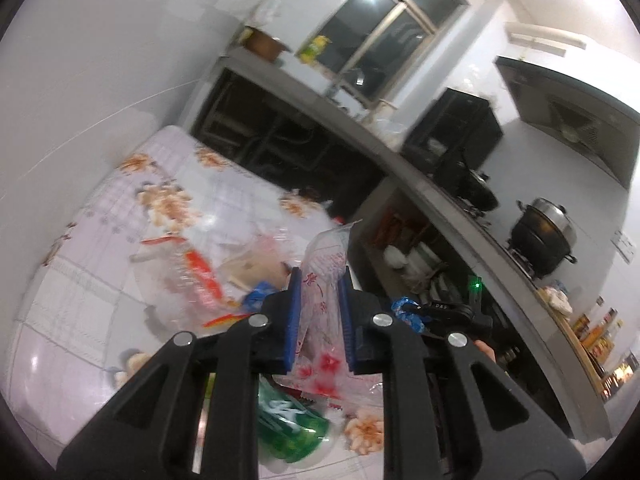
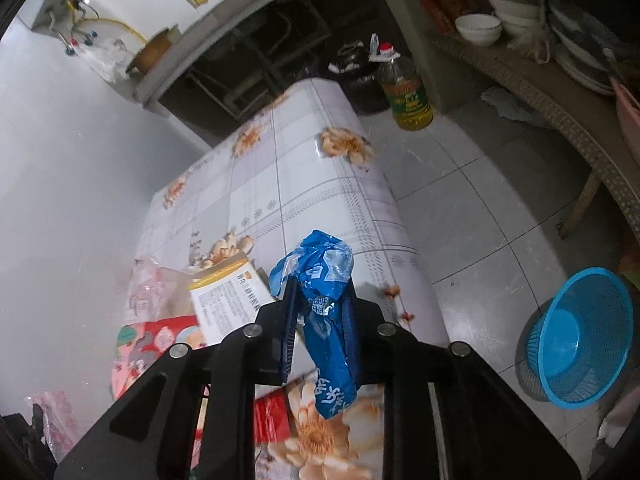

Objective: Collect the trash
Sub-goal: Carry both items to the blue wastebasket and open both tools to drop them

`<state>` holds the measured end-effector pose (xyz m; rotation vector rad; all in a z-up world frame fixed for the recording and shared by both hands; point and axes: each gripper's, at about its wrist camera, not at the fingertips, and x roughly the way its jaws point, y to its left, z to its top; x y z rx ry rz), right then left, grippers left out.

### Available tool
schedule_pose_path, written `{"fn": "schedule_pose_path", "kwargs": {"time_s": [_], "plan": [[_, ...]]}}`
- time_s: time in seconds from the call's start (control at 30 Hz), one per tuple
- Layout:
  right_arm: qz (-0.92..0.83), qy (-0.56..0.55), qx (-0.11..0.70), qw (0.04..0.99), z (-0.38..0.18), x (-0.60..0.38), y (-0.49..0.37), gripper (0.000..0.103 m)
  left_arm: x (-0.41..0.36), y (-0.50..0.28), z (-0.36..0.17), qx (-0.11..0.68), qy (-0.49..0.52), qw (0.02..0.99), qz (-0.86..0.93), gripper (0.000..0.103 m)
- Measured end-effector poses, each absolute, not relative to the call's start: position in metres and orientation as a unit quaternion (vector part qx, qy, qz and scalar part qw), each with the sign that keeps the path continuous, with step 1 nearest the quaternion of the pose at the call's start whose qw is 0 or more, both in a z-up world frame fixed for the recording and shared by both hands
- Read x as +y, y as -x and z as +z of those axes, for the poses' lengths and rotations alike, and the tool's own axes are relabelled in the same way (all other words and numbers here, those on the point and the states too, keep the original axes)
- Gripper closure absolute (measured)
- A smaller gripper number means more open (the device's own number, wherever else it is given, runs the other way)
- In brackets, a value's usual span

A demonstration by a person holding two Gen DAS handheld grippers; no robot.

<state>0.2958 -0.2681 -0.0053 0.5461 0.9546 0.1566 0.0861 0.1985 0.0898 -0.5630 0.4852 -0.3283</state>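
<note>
Floral tablecloth [image 2: 304, 184] is filling mid-frame; left gripper [image 1: 320, 316] is pinching a clear wrapper [image 1: 326, 264], right gripper [image 2: 320, 320] a blue wrapper [image 2: 324, 304]. Pickup looks done; next, probably carrying both to a bin.

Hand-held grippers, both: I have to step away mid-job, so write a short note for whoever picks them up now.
Left hand-held gripper: shut on a clear plastic wrapper with red print.
Right hand-held gripper: shut on a crumpled blue wrapper.
Both pieces are held above the flowered table.
Still on the table: a green wrapper, a printed packet, a red-and-clear bag and more scraps.
A blue basket stands on the floor to the right.
Left to do: bin the two held pieces, then collect the rest.
</note>
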Motion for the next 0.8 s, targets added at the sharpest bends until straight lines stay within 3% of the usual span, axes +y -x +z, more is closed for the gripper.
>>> {"fn": "schedule_pose_path", "kwargs": {"time_s": [0.2,0.43,0.8], "plan": [[0.052,-0.273,0.404,0.871,0.016,-0.307,-0.212,0.082,0.130,-0.104,0.101,0.259,0.246,0.897,-0.260,0.087],[-0.051,-0.322,0.376,0.868,-0.011,-0.380,-0.100,0.082,-0.030,-0.152,0.089,0.359,0.192,0.824,-0.394,0.087],[-0.185,-0.417,0.389,0.800,-0.119,-0.471,-0.047,0.082,-0.291,-0.212,-0.025,0.551,0.038,0.732,-0.399,0.085]]}}
